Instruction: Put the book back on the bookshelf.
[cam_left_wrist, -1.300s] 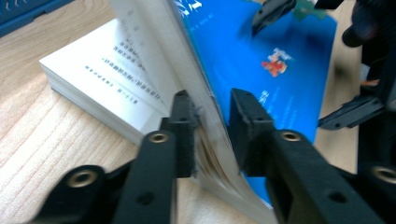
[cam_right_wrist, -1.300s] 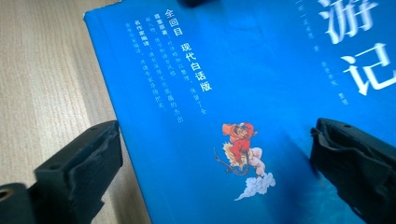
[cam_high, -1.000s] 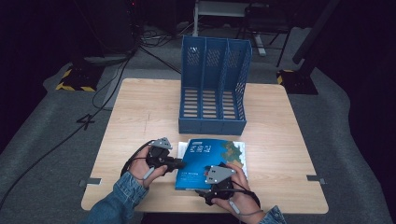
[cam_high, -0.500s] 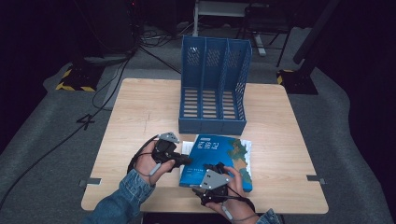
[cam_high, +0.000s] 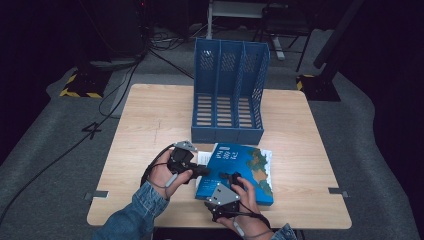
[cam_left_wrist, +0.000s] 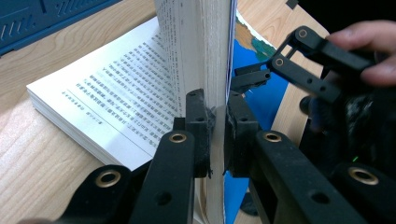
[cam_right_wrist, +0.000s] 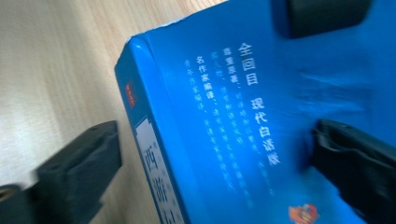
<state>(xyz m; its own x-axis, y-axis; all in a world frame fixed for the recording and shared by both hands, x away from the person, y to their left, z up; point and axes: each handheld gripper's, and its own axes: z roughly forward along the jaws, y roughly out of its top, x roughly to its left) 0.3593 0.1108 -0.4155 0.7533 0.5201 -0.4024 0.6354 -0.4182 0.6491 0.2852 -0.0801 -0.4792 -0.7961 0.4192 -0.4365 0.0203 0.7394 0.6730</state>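
A thick book with a blue cover (cam_high: 250, 170) lies on the table in front of the file rack. My left gripper (cam_high: 204, 171) is shut on the cover and a sheaf of pages (cam_left_wrist: 205, 56), holding them upright over the open printed page (cam_left_wrist: 116, 102). My right gripper (cam_high: 229, 178) hovers over the near part of the cover. In the right gripper view its jaws have just been opening, and my right gripper (cam_right_wrist: 215, 163) is spread wide on either side of the book's spine (cam_right_wrist: 154, 140), pads not pressing on it.
A blue three-slot file rack (cam_high: 229, 95) stands upright at the back middle of the wooden table (cam_high: 150, 120). Bare tabletop lies to the left and right of the book. Cables and dark equipment sit on the floor beyond the table.
The left gripper has risen slightly, lifting the clamped cover and pages. The right gripper's jaws have spread wider over the book, and more blue cover now shows.
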